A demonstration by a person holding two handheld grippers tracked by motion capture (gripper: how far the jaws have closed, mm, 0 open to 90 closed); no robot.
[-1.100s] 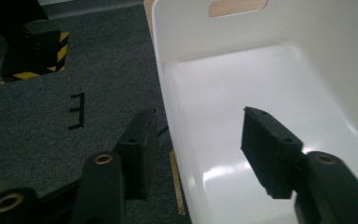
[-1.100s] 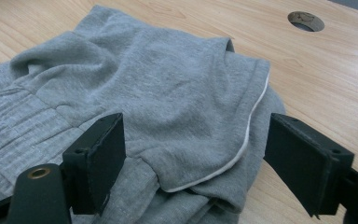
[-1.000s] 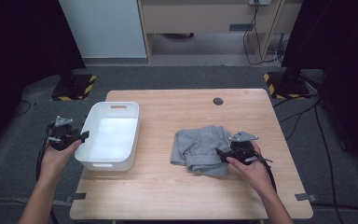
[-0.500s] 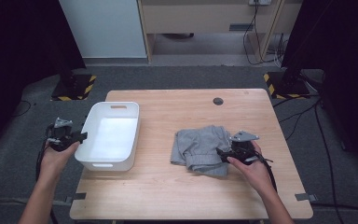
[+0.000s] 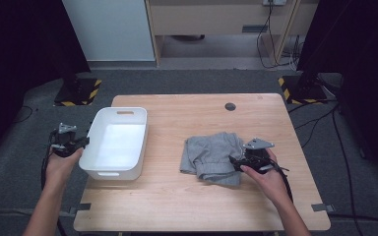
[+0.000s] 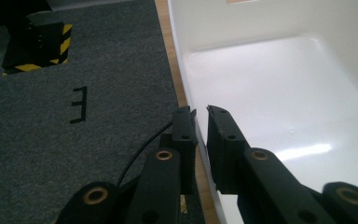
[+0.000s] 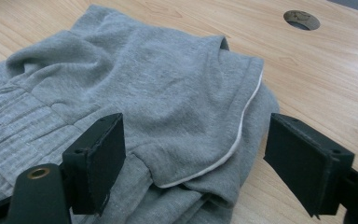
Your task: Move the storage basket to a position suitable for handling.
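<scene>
Our right gripper [image 7: 193,158] stands with its jaws spread wide over the near edge of the grey garment [image 5: 211,157], pads off the cloth. The garment lies crumpled on the wooden table [image 5: 197,206], right of the white bin [image 5: 118,142]. Our left gripper [image 6: 200,112] has just been closing, nothing between its nearly meeting jaws, beside the bin's outer wall.

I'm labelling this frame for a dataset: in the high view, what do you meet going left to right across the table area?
Left tool at the table's left edge → white bin → grey garment → right tool at the garment's right edge → bare wooden table.
</scene>
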